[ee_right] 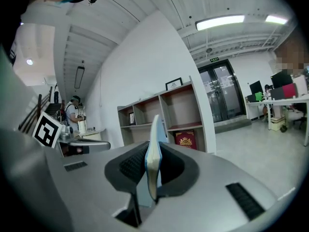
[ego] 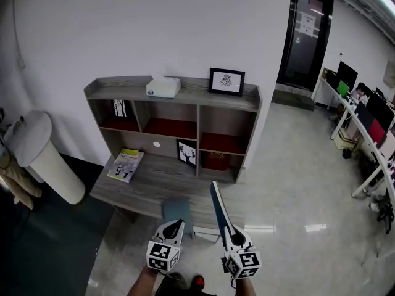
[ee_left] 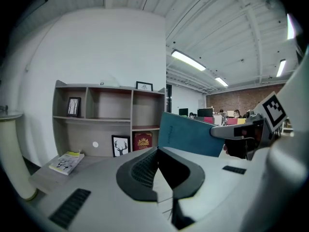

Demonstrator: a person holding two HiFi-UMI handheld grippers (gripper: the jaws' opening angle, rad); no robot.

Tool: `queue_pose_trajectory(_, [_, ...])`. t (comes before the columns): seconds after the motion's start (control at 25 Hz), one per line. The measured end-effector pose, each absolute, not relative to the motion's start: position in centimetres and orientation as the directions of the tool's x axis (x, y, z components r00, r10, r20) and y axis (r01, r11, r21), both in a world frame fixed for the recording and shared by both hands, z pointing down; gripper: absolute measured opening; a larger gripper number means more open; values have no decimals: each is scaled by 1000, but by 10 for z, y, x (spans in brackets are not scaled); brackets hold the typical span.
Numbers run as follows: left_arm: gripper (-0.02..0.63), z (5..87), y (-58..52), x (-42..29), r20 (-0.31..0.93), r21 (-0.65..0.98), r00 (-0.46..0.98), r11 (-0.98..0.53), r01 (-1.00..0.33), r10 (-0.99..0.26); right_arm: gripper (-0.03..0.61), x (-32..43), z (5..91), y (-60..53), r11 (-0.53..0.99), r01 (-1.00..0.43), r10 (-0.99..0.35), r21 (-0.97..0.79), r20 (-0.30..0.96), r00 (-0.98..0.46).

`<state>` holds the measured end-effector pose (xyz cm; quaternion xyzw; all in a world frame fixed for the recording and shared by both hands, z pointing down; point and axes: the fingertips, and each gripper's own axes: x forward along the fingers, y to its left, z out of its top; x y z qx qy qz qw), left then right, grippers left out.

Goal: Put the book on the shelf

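The slim blue book [ee_right: 153, 146] is clamped edge-up between the jaws of the right gripper [ego: 231, 232] and is held in the air before the shelf [ego: 185, 96], well apart from it. It is judged light and fairly stiff, with a smooth cover that may slip, so a firm pinch near one edge is suited. The left gripper [ego: 174, 227] is closed on nothing. Faint print on the cover cannot be read.

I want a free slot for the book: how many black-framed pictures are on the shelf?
3 pictures: one on the shelf top, one in the upper left compartment, a deer one on the lower board. More may be hidden.
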<state>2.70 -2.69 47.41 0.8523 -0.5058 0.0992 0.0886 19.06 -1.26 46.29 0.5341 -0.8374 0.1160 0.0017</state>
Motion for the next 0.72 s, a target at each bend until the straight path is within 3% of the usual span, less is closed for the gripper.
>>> queue_pose_trajectory(0.72, [6,453,-137,-54,213,32,395,-398,-917,-893,63,107,423,-129,527,-849,-848,-50,36,-529])
